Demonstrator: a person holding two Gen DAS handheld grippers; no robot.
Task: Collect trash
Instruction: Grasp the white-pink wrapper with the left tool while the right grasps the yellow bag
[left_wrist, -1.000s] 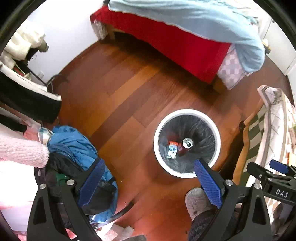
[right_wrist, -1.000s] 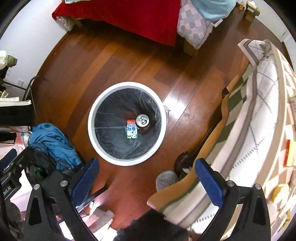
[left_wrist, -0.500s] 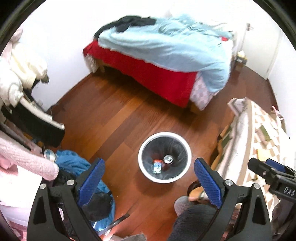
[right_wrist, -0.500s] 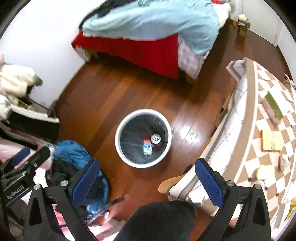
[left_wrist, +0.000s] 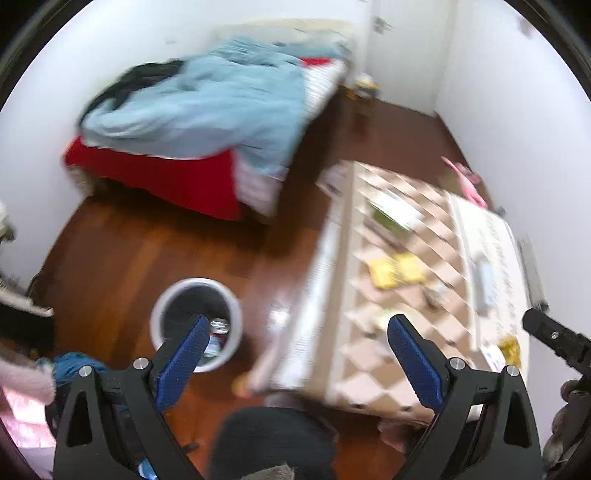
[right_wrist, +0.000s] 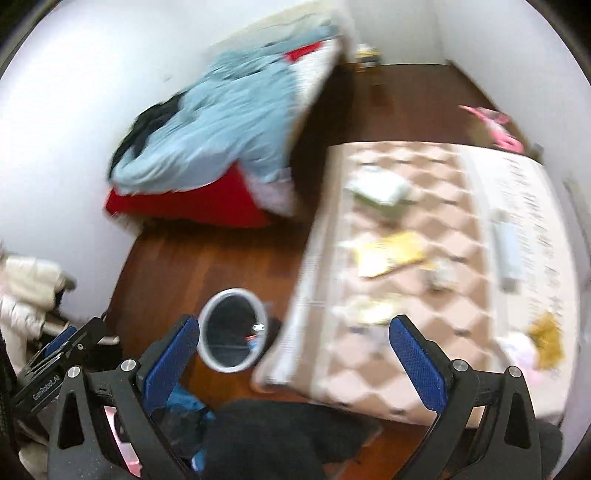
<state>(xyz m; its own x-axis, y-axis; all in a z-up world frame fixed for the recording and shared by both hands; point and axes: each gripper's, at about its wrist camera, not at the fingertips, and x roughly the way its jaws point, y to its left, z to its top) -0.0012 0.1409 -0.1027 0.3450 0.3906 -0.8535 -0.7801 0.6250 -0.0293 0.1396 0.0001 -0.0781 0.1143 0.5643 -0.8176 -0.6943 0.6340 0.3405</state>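
A white round trash bin (left_wrist: 236, 314) with a black liner stands on the wooden floor; a can (left_wrist: 220, 326) and a small carton lie inside. It also shows in the right wrist view (right_wrist: 207, 321). My left gripper (left_wrist: 295, 354) is open and empty, high above the floor. My right gripper (right_wrist: 293, 354) is open and empty. To the right is a table with a checked cloth (left_wrist: 424, 206) holding scattered litter: yellow wrappers (left_wrist: 395, 269), a green-white packet (right_wrist: 376, 184), a yellow crumpled piece (right_wrist: 550, 339). Both views are blurred.
A bed with a light blue quilt (left_wrist: 207, 107) and red sheet stands at the back by the white wall. Blue clothing (left_wrist: 74, 363) lies on the floor at left. A pink item (right_wrist: 495, 122) lies behind the table. The person's dark leg (left_wrist: 273, 443) is below.
Both grippers have risen and tilted up and to the right. The bin has shrunk and slid to the lower left; the cloth-covered table with litter has come into view. Jaws stayed open.
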